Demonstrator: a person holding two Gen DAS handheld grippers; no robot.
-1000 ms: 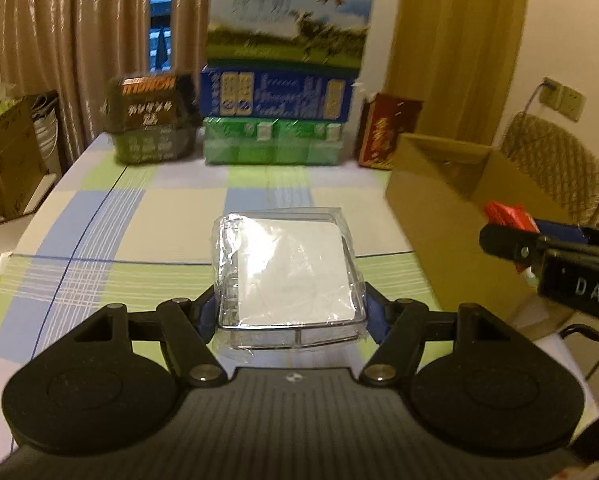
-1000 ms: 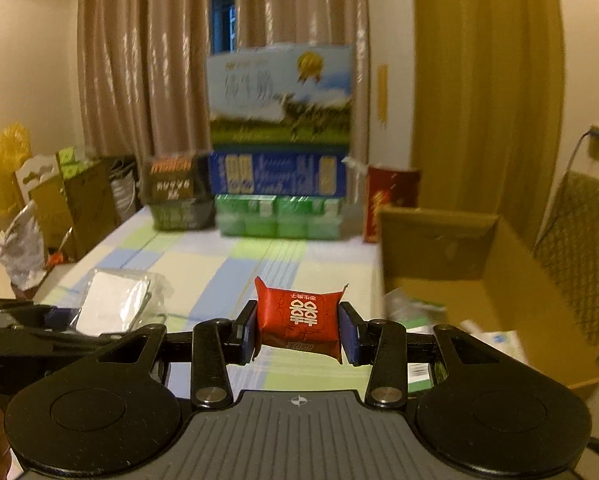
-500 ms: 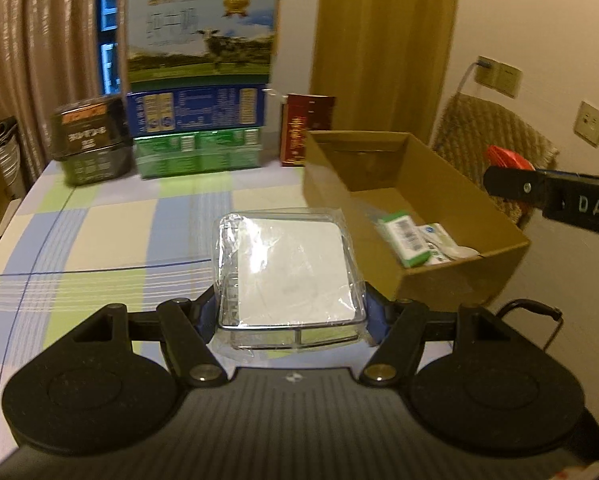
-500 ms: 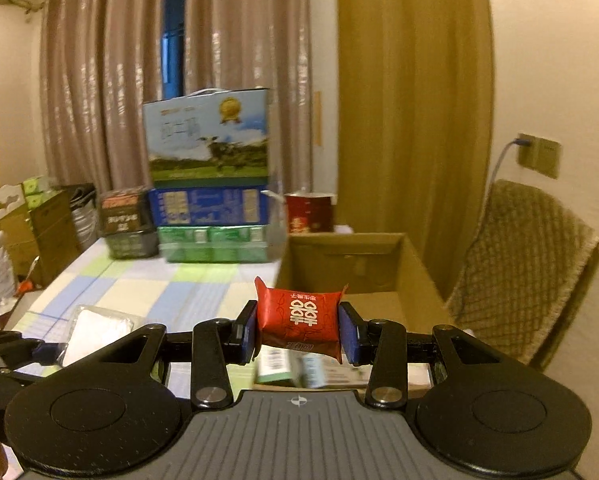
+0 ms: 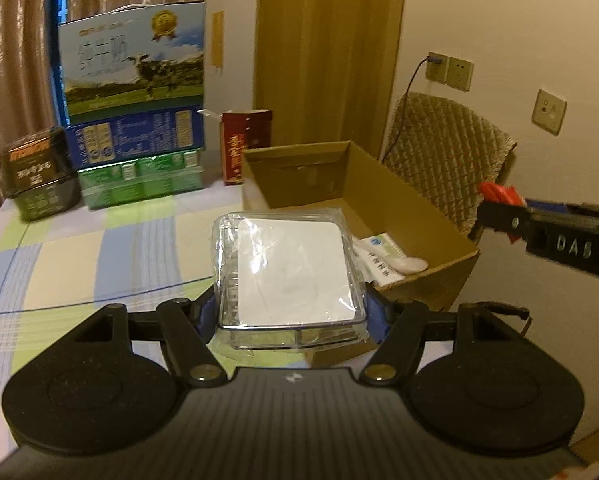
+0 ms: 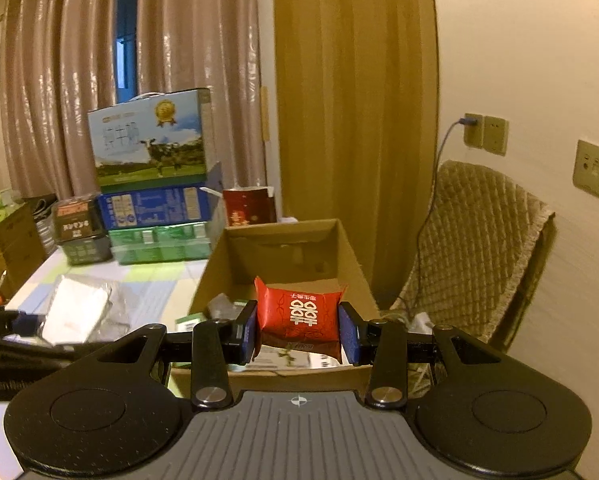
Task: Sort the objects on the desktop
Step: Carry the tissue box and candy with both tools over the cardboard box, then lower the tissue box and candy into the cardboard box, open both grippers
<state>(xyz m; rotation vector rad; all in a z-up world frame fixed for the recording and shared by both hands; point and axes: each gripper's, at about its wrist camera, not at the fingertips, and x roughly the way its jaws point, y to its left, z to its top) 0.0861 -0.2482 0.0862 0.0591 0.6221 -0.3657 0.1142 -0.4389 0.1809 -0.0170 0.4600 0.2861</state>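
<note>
Your checked table (image 5: pixel 79 248) carries an open cardboard box (image 5: pixel 399 208) at its right edge, with white packets and a white spoon (image 5: pixel 409 265) lying inside. Your left gripper (image 5: pixel 291 312) is clamped on a clear plastic case (image 5: pixel 289 270) wrapped in film, held above the table just beside the box's near left wall. Your right gripper (image 6: pixel 298 330) is clenched on a small red packet (image 6: pixel 299 312), held over the box's near end.

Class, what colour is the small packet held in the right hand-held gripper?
Red with white characters: small foil packet, clearest in right wrist view.
</note>
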